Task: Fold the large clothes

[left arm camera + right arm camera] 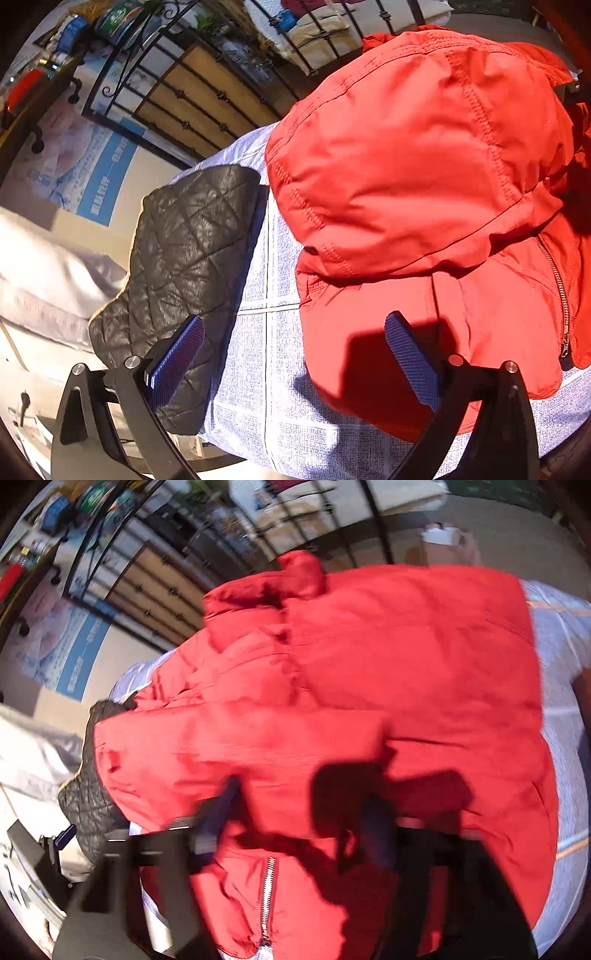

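Grey bedcover [258,369], red jacket [424,166] under left gripper [295,362]

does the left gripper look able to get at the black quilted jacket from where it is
Probably yes. The left gripper is open with nothing between its fingers, and the black quilted jacket lies uncovered just beyond its left finger, beside the red jacket on the grey cloth.
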A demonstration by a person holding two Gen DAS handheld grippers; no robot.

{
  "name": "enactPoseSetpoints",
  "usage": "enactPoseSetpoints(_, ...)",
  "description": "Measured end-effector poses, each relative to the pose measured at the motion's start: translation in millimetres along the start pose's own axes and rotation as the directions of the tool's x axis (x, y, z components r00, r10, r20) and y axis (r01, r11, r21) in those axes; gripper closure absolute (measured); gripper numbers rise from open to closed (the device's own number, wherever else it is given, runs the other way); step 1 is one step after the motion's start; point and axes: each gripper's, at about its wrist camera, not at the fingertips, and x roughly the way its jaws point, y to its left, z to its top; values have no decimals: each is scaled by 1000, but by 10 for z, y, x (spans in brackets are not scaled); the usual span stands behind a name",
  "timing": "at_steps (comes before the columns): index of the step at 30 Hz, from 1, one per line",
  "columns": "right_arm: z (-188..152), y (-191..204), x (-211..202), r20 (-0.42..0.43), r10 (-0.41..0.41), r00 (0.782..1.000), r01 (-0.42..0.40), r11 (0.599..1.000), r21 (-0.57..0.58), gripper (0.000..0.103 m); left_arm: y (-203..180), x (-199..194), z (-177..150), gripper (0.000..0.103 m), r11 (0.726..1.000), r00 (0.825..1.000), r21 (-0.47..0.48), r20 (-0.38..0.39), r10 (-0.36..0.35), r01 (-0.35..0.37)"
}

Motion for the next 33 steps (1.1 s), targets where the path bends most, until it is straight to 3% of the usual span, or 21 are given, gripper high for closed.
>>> enactPoseSetpoints(1, 30, 107, -1, 3, -7, 1000, 7, 1000, -30, 69, 10, -14, -48, 6, 1000, 1000, -10, 0, -3, 3)
enactPoseSetpoints(4, 107, 465, -56, 29, -13, 999, 16, 991, -135, 82, 15, -26, -61, 6, 999, 1000, -40, 9, -25, 25)
enactPoseSetpoints(8, 348, 880, -271, 118, 53, 992, -24, 971, -239, 85, 60, -54, 59, 6, 996, 997, -65, 47, -65, 68)
enactPoseSetpoints(10, 538, 977, -368, 160, 45, 986, -4, 969, -248, 86, 36, -90, 119, 6, 995, 995, -60, 70, -73, 77)
enactPoseSetpoints(13, 800, 951, -429, 202, -5, 979, 52, 972, -227, 87, 9, -107, 192, 6, 996, 993, -37, 95, -74, 77)
enactPoseSetpoints(16, 1012, 754, -369, 192, -92, 977, 129, 973, -192, 87, 13, -104, 253, 6, 997, 991, -36, 110, -70, 75)
enactPoseSetpoints(20, 1059, 315, -65, 82, -177, 981, 185, 977, -109, 87, 22, -43, 335, 6, 996, 992, -45, 104, -75, 81)
enactPoseSetpoints(23, 967, 71, 137, 17, -181, 983, 182, 981, -61, 75, 11, 17, 414, 6, 995, 992, -41, 97, -86, 90)
enactPoseSetpoints(27, 838, -96, 204, 7, -222, 975, 222, 975, -19, 34, -58, 50, 561, 6, 997, 990, -11, 114, -80, 81)
enactPoseSetpoints(33, 780, -300, -109, 44, -181, 983, 173, 973, 150, 27, -136, -3, 779, 6, 996, 984, 5, 155, -89, 89)
